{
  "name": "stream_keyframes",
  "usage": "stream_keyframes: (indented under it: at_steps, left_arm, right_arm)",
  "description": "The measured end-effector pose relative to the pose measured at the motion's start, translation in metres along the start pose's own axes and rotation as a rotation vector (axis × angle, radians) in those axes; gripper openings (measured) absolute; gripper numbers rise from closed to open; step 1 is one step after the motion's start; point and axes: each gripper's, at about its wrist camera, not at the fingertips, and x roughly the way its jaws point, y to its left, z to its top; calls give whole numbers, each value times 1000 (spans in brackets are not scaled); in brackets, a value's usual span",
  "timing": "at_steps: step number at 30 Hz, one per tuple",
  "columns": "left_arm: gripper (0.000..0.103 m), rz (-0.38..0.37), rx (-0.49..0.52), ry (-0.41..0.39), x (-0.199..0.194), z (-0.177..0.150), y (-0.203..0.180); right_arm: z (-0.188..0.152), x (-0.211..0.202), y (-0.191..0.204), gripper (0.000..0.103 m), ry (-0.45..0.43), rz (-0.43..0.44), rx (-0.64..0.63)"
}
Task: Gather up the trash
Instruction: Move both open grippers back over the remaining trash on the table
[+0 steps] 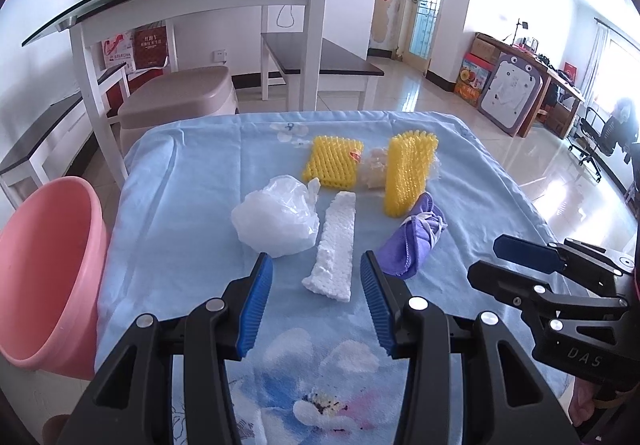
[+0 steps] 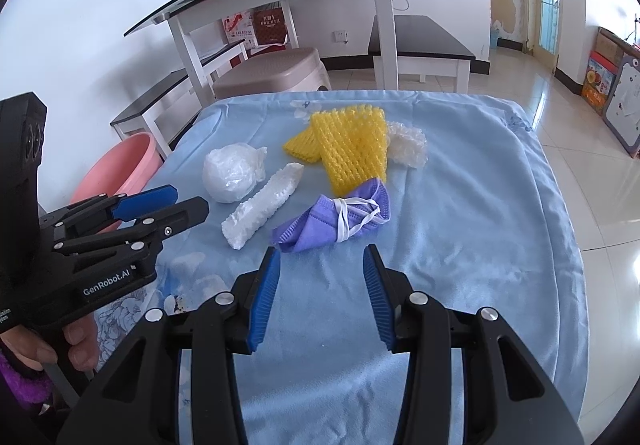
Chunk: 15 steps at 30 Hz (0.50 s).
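The left gripper (image 1: 316, 269) is being held with its jaws released above the near part of the worktop (image 1: 192, 213), which is being covered by a light blue flowered cloth (image 1: 328, 365). The near end of a white foam net strip (image 1: 335, 245) is being framed between the blue pads without being touched. A crumpled white plastic bag (image 1: 278, 221) is being seen just left of the strip, and a purple face mask (image 1: 414, 235), bound with its white straps, just right of it. Farther back, two yellow foam nets (image 1: 334, 161) (image 1: 408, 173) are being shown with a clump of clear wrap (image 1: 374, 167) between them. A pink basin (image 1: 44, 277) is being kept off the left edge of the worktop. The right gripper (image 2: 323, 267) is likewise being held with its jaws released and nothing between them, and the purple face mask (image 2: 340, 219) is being seen just beyond its fingertips. In the right wrist view the left gripper (image 2: 188, 201) is being seen from the side, near the white foam net strip (image 2: 262, 205), with a hand (image 2: 60, 345) being wrapped round its handle.
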Motion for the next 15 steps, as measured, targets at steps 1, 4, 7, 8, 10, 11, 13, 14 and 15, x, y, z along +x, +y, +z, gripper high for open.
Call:
stream_keyframes:
  at_steps: [1, 4, 7, 8, 10, 11, 13, 14, 15]
  left_arm:
    - [45, 0, -1, 0, 0, 1, 1]
    - [45, 1, -2, -2, 1, 2, 2]
    - [45, 3, -1, 3, 2, 2, 1]
    - [45, 3, 1, 5, 3, 2, 1]
    - [45, 2, 1, 5, 3, 3, 1]
    - [45, 2, 1, 4, 4, 3, 1]
    - [45, 4, 1, 3, 4, 3, 1]
    - [45, 5, 0, 5, 5, 3, 1]
    - [45, 6, 1, 5, 5, 3, 1]
  right_arm:
    - [0, 1, 0, 44, 1, 2, 0]
    - [1, 2, 0, 44, 3, 2, -2]
    - [1, 4, -1, 44, 6, 2, 3]
    - [0, 4, -1, 44, 7, 2, 5]
    - [0, 5, -2, 44, 9, 1, 7]
    - [0, 6, -3, 44, 10, 0, 8]
    - [1, 6, -3, 44, 10, 0, 8]
    - [1, 6, -3, 44, 9, 0, 9]
    - [1, 6, -4, 44, 7, 2, 10]
